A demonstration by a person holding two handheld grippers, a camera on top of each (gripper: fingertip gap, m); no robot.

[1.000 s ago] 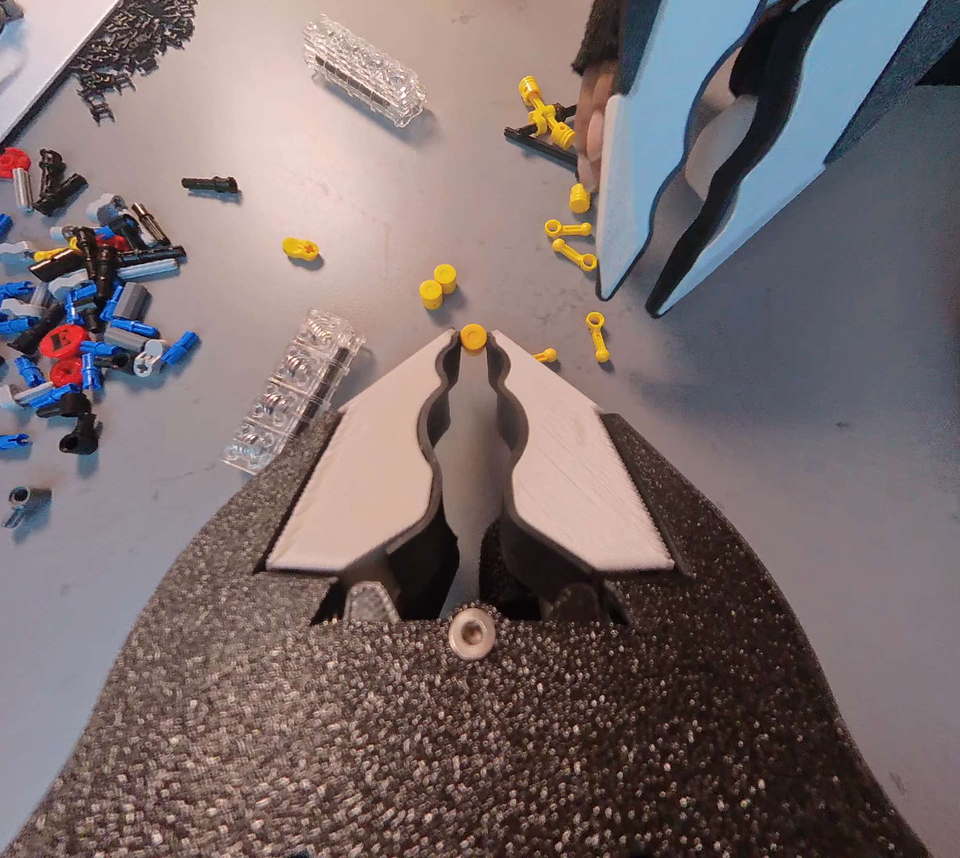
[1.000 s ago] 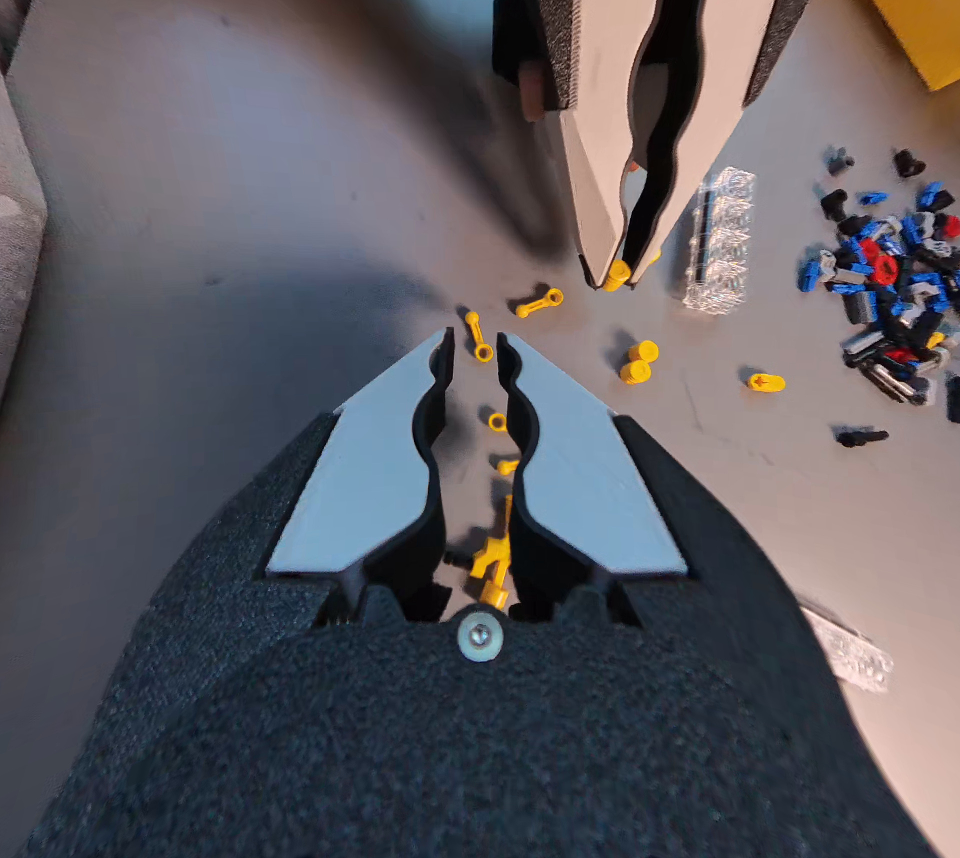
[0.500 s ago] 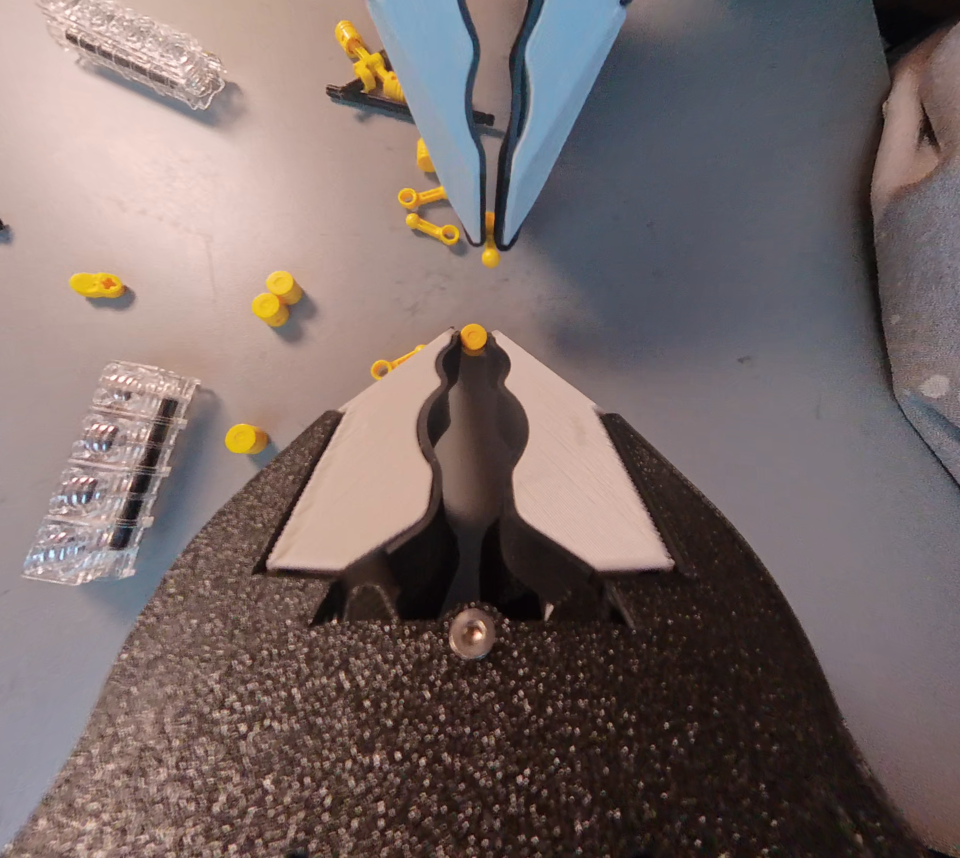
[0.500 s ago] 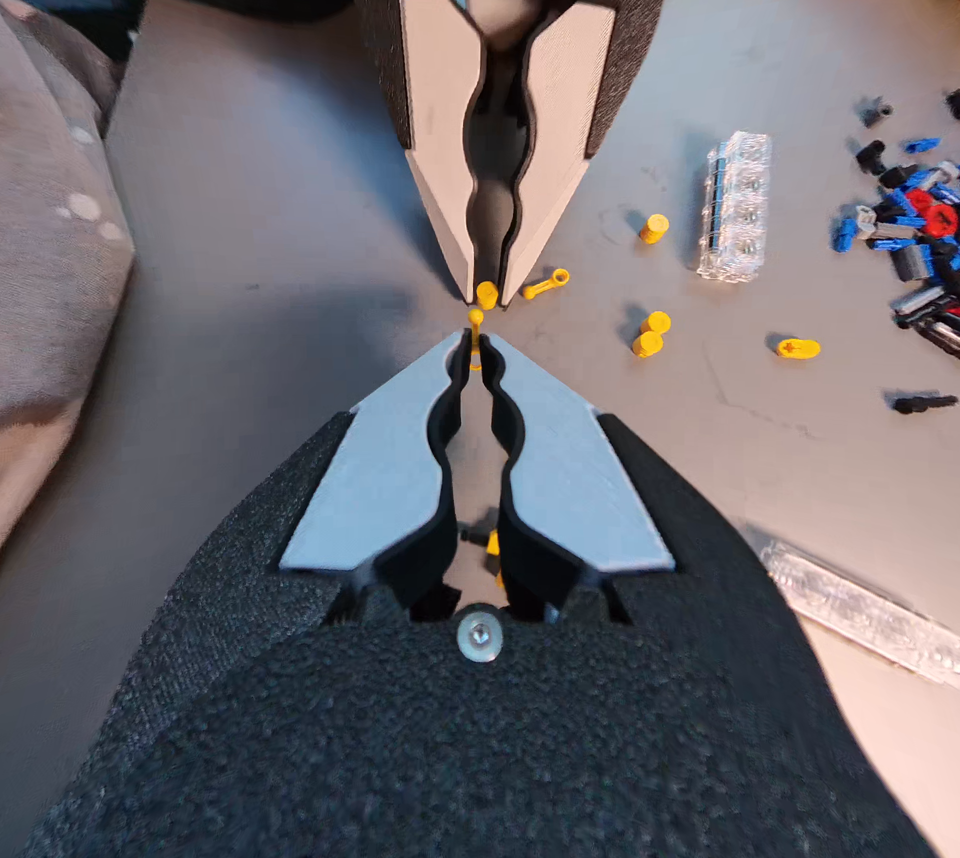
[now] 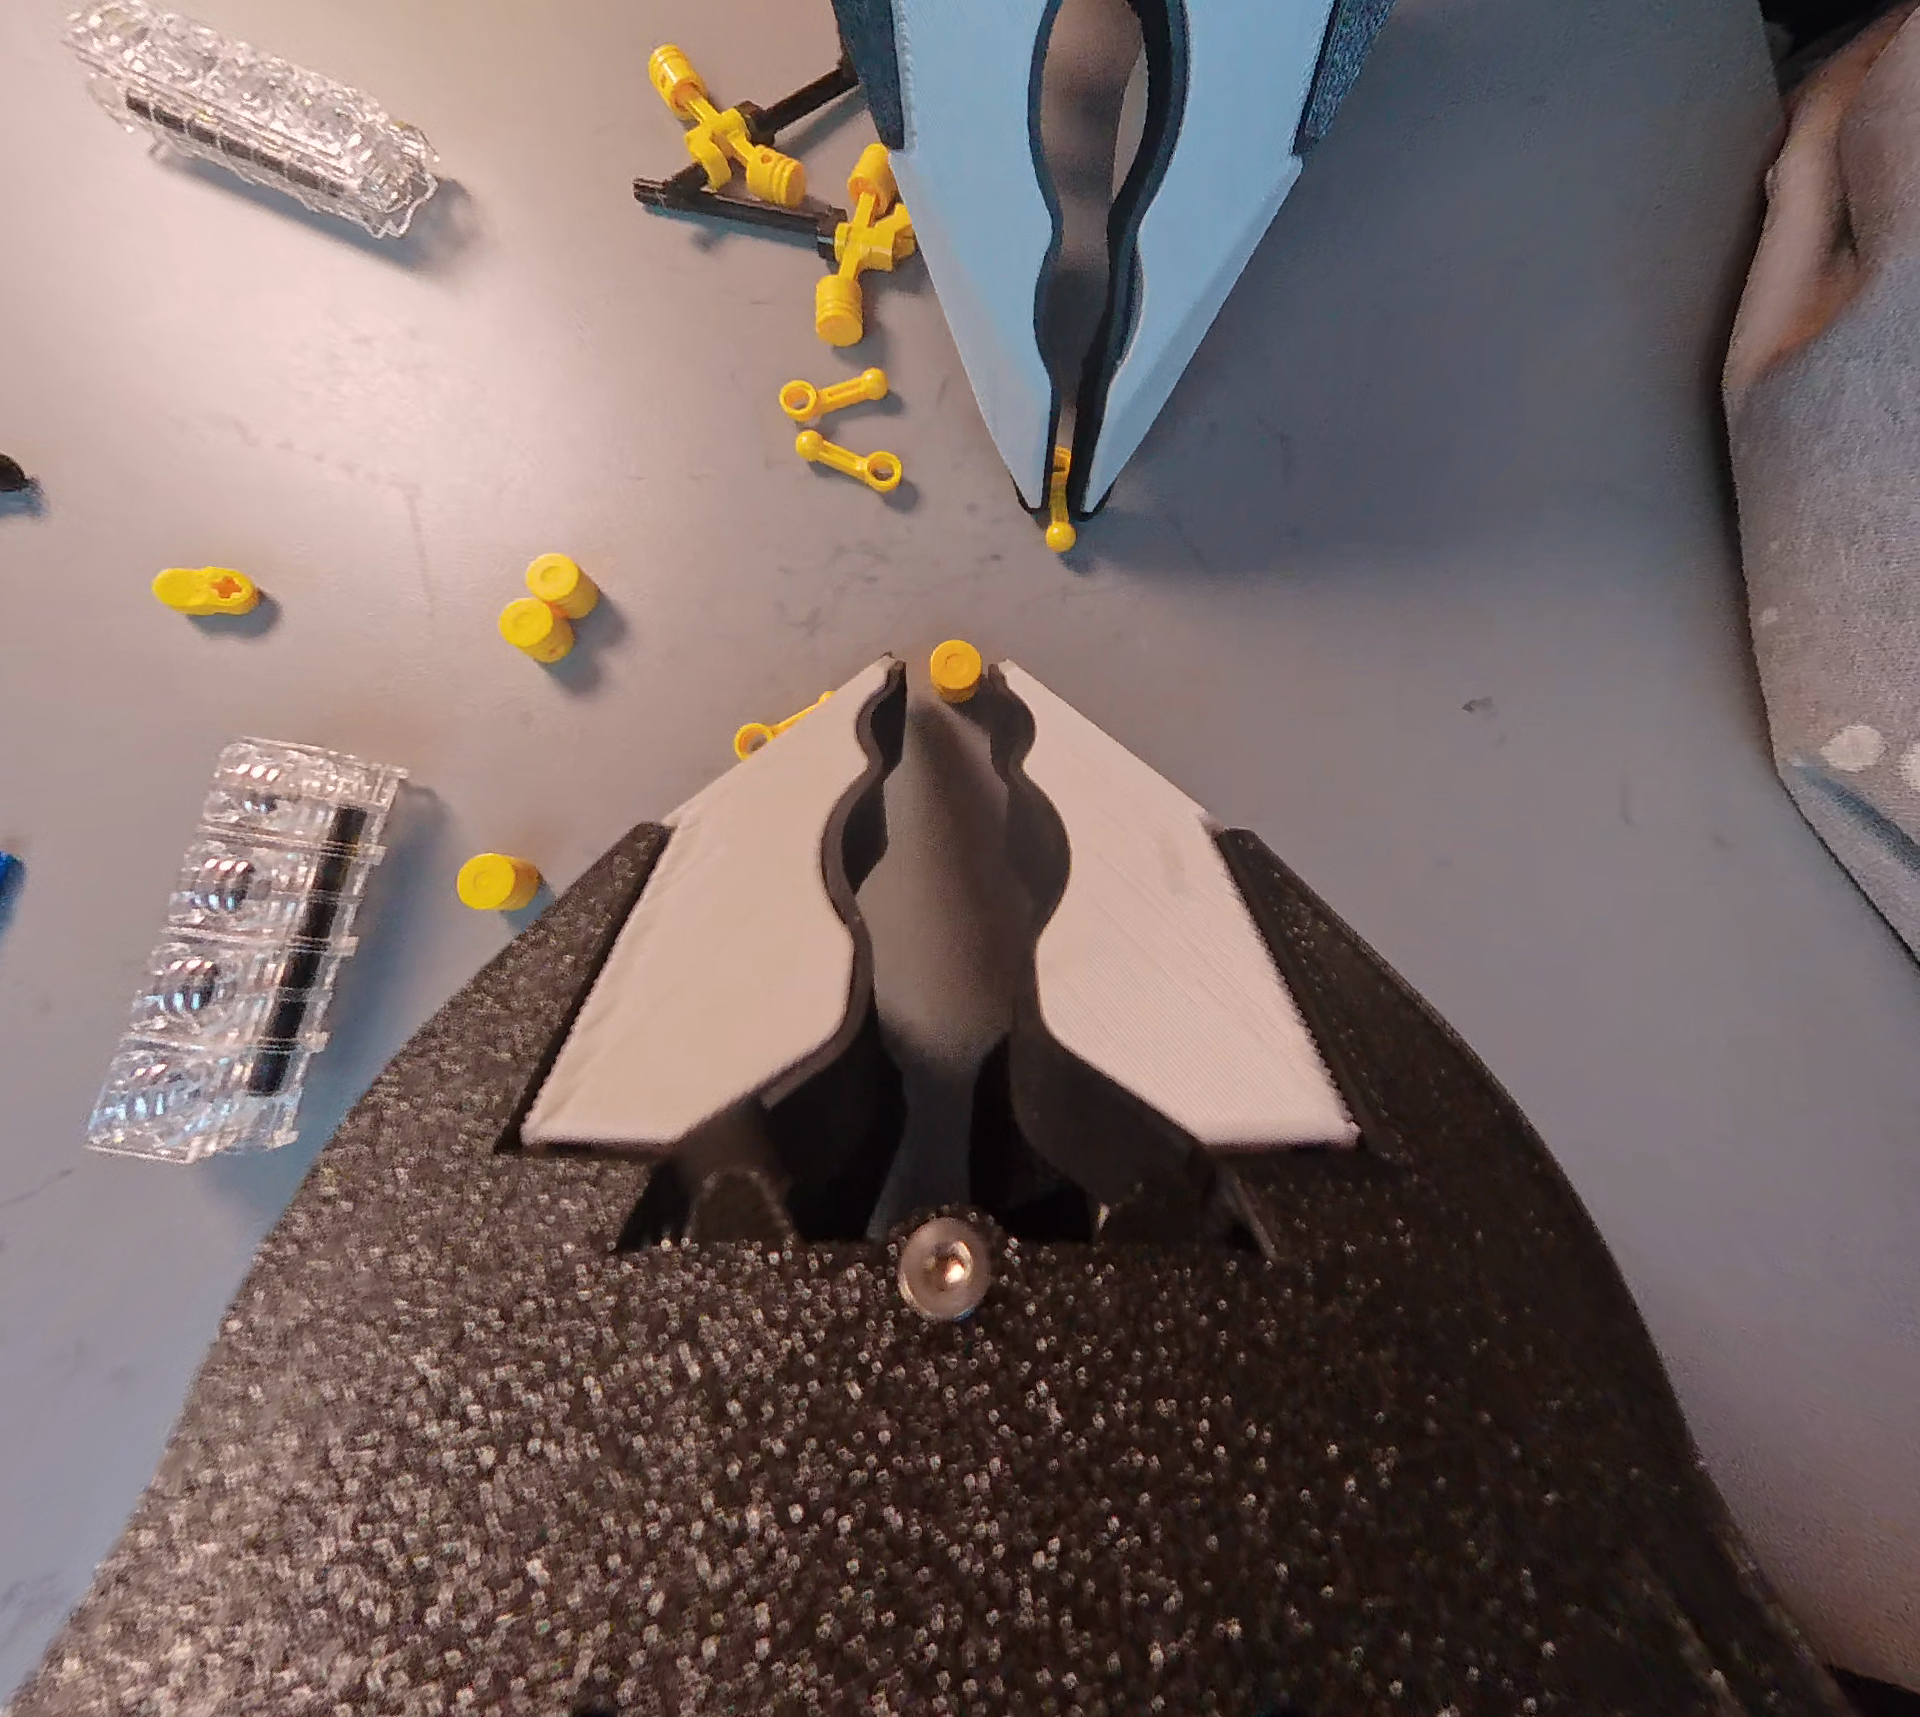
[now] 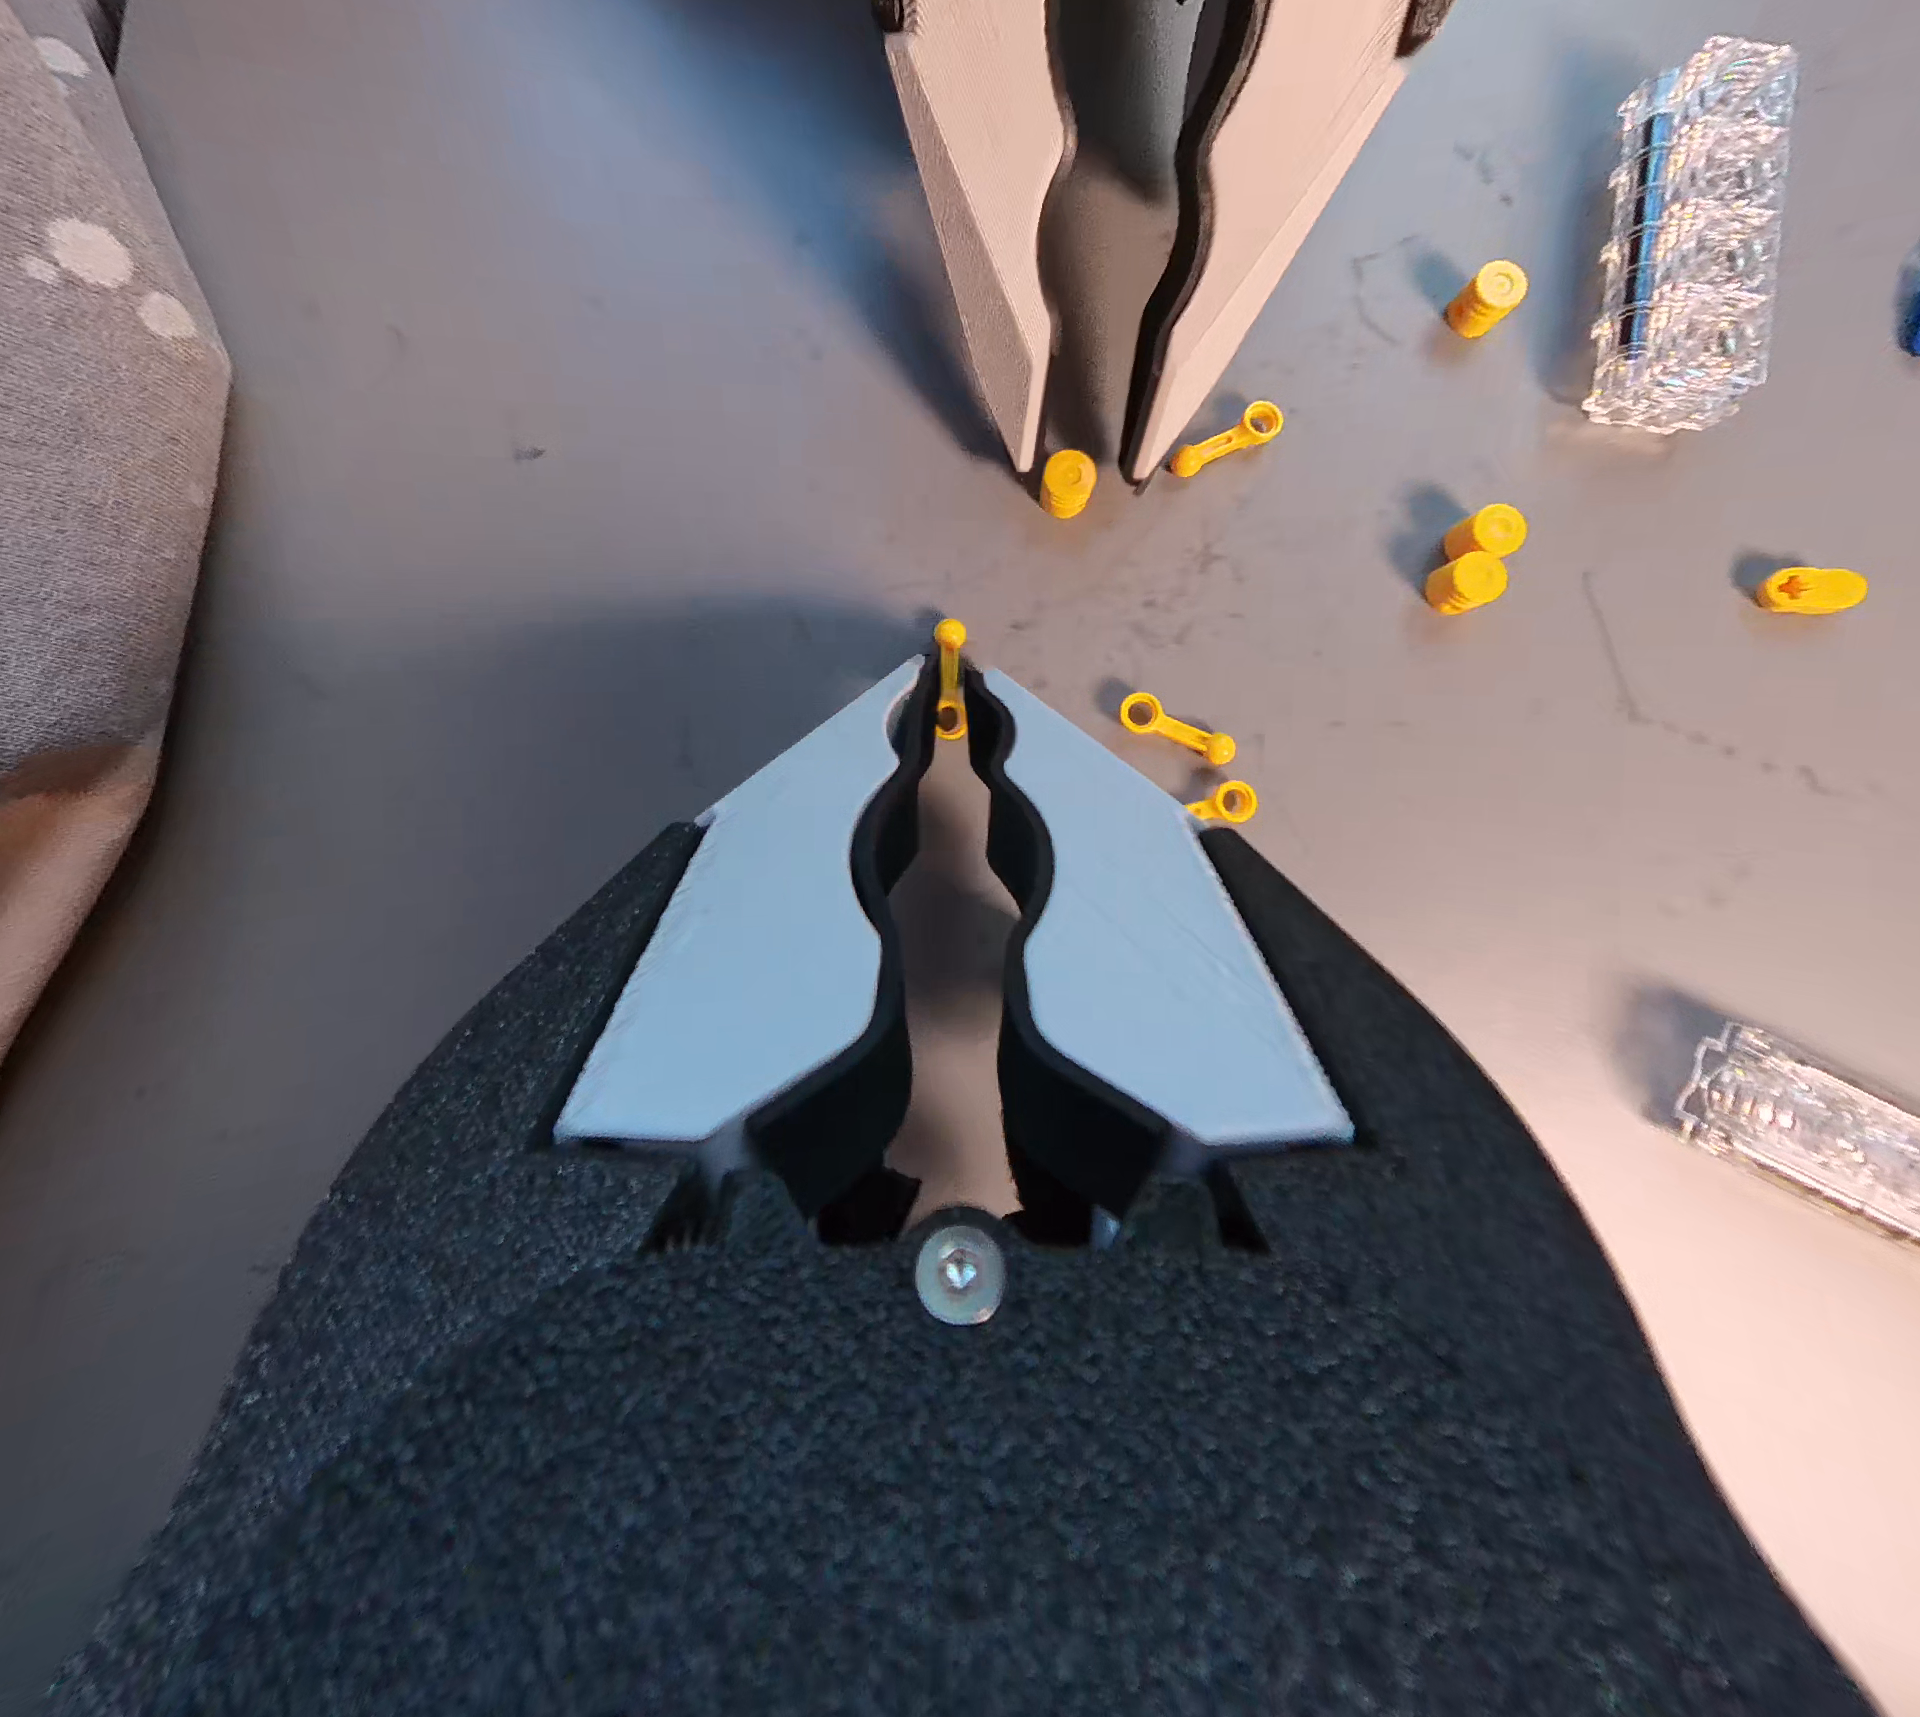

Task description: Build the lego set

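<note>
My left gripper (image 5: pixel 949 665) is slightly open around a small yellow cylinder (image 5: pixel 954 668). The cylinder touches one finger, and a thin gap shows at the other. I cannot tell whether it rests on the grey table (image 5: pixel 1351 524). My right gripper (image 6: pixel 953 670) is shut on a thin yellow rod (image 6: pixel 948 680), whose ball end sticks out past the tips. The grippers face each other tip to tip, a short way apart. The right gripper (image 5: pixel 1060 504) and rod (image 5: pixel 1060 529) show in the left wrist view, the left gripper (image 6: pixel 1081 467) and cylinder (image 6: pixel 1067 485) in the right wrist view.
Two clear studded blocks (image 5: pixel 244 950) (image 5: pixel 249 109) lie to the left. Loose yellow rods (image 5: pixel 836 398), cylinders (image 5: pixel 545 607) and a cluster of yellow pistons on black axles (image 5: pixel 769 161) lie nearby. Grey cloth (image 5: pixel 1829 524) borders the table's right side. About 4 centimeters separates my left fingertips from my right.
The right gripper closed on the rod, lifted it and swung round to face the left gripper. The left gripper's jaws have just parted slightly around the cylinder.
</note>
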